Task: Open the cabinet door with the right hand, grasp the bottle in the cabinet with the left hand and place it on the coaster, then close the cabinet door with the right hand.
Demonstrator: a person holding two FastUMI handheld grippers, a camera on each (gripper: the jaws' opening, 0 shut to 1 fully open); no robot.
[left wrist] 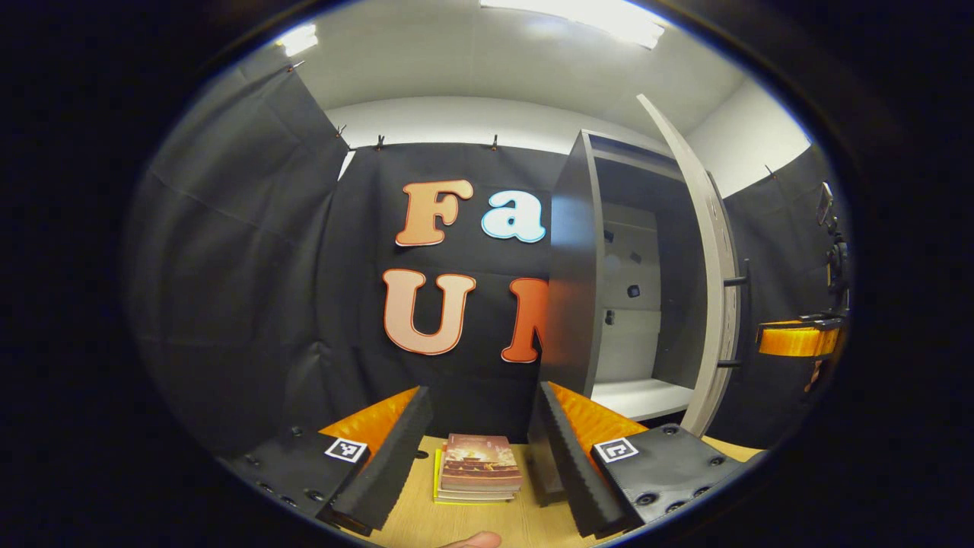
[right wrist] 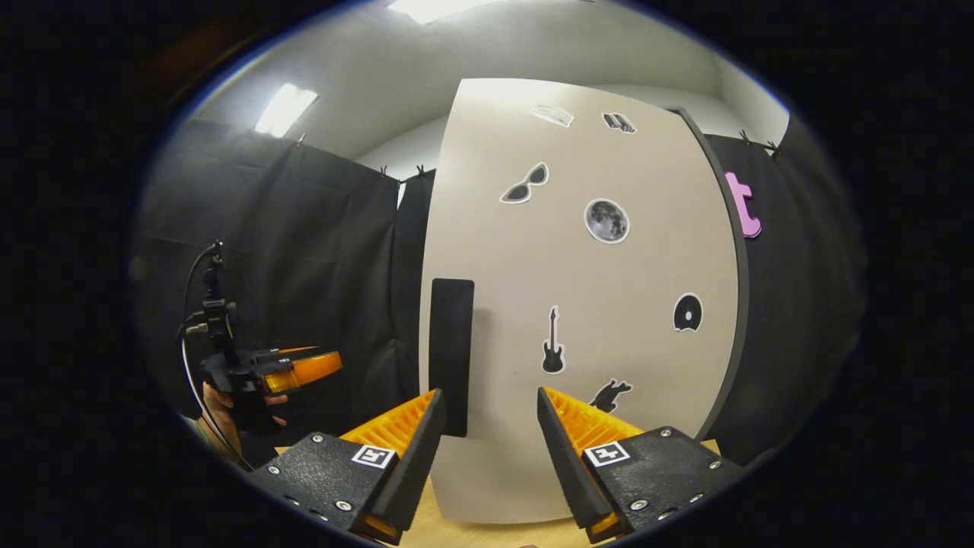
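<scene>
The dark grey cabinet [left wrist: 571,289] stands on the table at the right of the left gripper view. Its pale door [left wrist: 715,289] is swung open and seen nearly edge-on. Inside I see a white back wall and a bare white shelf floor [left wrist: 639,396]. My left gripper [left wrist: 482,392] is open and holds nothing, left of the cabinet opening. My right gripper [right wrist: 489,394] is open too, close to the outer face of the door [right wrist: 609,304], just right of its black handle [right wrist: 451,346]. Farther off, the right gripper [left wrist: 799,339] appears beyond the door, and a hand holds the left gripper [right wrist: 293,369].
A small stack of books [left wrist: 478,476] lies on the wooden table [left wrist: 426,525] between my left fingers. A fingertip [left wrist: 475,540] pokes in at the table's near edge. Black cloth walls close the booth behind and to the sides. The door face carries several stickers.
</scene>
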